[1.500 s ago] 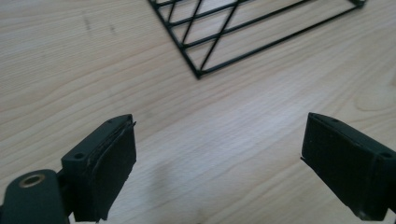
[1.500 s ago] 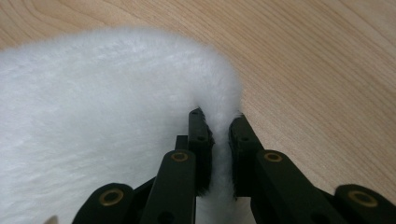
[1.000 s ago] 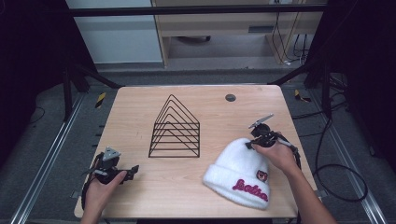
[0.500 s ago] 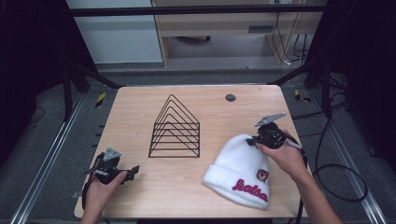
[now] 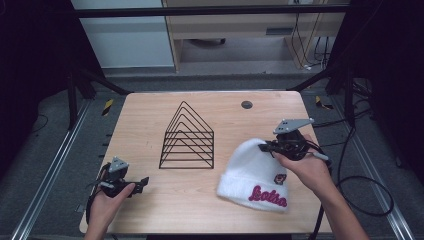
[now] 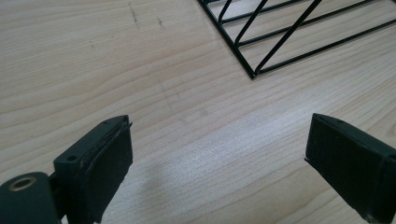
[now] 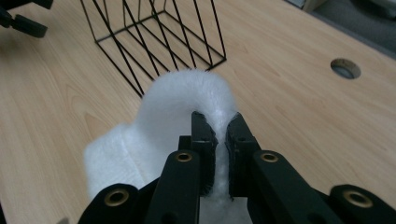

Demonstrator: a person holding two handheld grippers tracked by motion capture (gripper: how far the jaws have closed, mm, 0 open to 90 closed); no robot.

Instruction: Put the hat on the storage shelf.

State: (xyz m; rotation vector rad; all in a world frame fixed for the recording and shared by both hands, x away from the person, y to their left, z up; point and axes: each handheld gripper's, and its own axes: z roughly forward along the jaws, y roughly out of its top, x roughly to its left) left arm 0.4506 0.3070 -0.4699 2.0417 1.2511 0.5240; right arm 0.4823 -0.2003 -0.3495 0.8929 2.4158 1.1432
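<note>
**Item 1, white beanie** (image 5: 255, 175). You find it at the lower right of the high view, lying on the table (image 5: 150, 120), its cuff with the pink lettering toward the bottom edge. Its crown is pulled up into a peak toward the upper right, because your right gripper (image 5: 265, 147) has pinched a fold of the fluffy fabric there. In the right gripper view the jaws stand nearly together with the white pile squeezed between the pads (image 7: 205, 135). A pinch on the crown reads as a grip for lifting the hat clear of the board while the heavier cuff hangs below; most of the hat seems to rest on the wood for now.

**Item 2, wire rack** (image 5: 187, 140). A black, triangular frame of nested peaks, it stands upright at the centre of the high view, just left of the beanie and apart from it. Its slots hold nothing. In my judgement it is the likely place for the hat, being the only holder on the table.

**Item 3, left gripper** (image 5: 142, 183). You hold it at the lower left of the high view, low over bare wood, jaws spread wide with nothing between them. The left gripper view shows one corner of the rack at the upper right, well ahead of the pads. It looks parked, ready to steady the rack.

**Item 4, cable hole** (image 5: 246, 104). A round grommet in the tabletop, upper centre-right; nothing in it that you can see.
</note>
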